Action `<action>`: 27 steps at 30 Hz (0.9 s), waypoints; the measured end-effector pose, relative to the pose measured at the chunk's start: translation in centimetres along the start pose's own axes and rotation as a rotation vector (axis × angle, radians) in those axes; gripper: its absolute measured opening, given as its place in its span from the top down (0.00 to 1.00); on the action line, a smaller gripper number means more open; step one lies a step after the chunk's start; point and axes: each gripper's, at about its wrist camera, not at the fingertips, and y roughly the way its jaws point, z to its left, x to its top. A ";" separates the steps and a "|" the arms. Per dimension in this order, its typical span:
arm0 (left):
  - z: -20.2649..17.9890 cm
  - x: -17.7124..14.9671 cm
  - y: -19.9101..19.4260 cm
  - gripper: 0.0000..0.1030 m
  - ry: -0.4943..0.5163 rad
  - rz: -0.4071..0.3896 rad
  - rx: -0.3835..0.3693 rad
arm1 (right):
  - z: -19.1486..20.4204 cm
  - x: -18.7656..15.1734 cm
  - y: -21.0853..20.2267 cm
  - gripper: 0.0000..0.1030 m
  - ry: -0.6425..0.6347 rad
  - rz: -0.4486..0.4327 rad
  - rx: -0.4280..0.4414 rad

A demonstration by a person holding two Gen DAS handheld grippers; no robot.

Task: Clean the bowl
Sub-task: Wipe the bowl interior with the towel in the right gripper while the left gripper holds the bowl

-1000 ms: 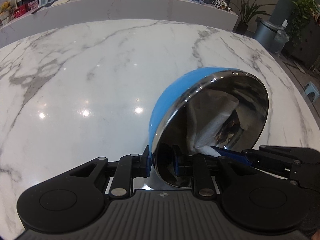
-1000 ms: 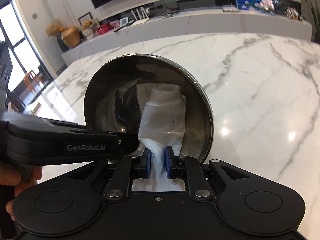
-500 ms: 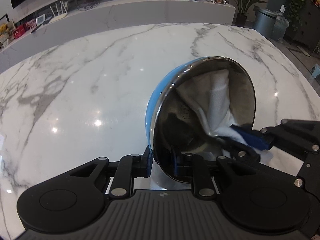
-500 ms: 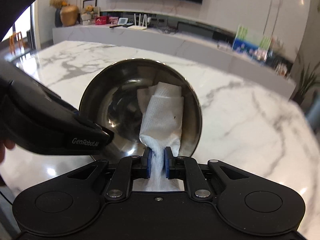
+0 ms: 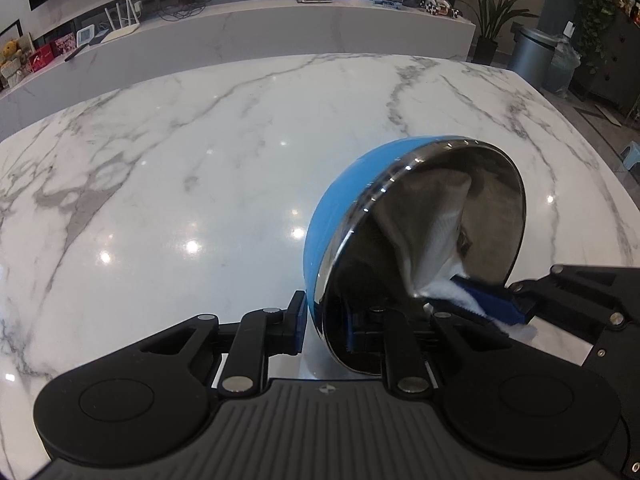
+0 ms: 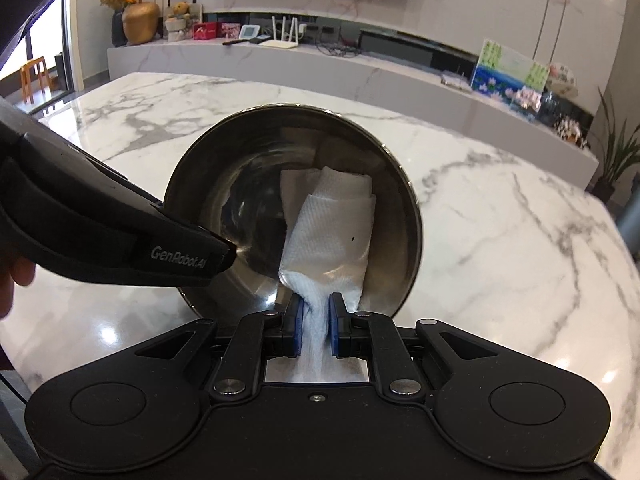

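Observation:
A bowl [image 5: 340, 216], blue outside and steel inside, is held tilted on its side above the marble table. My left gripper [image 5: 324, 328] is shut on its rim, one finger outside and one inside. In the right wrist view the bowl's steel inside [image 6: 240, 208] faces me. My right gripper [image 6: 314, 328] is shut on a folded white paper towel [image 6: 332, 224] that lies pressed against the inner wall, right of centre. The right gripper [image 5: 492, 308] and the towel [image 5: 436, 236] also show in the left wrist view.
The white marble table [image 5: 180, 168] stretches wide to the left and behind the bowl. The left gripper's black body [image 6: 100, 232] crosses the left of the right wrist view. A long counter [image 6: 320, 68] with small items stands beyond the table.
The towel has shifted across the inside of the bowl, toward its right wall in the right wrist view. The bowl stays gripped at the rim and tilted.

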 end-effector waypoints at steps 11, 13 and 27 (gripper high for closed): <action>-0.2 -0.3 0.9 0.78 -0.016 0.011 -0.027 | -1.1 0.3 0.0 0.90 0.133 0.030 0.113; -0.1 -0.4 0.9 0.78 -0.019 0.013 -0.033 | -1.0 0.2 -0.1 0.90 0.123 0.030 0.113; -1.0 0.2 -0.1 0.84 0.086 0.016 0.040 | 0.6 0.1 -1.1 0.90 -0.085 -0.009 -0.043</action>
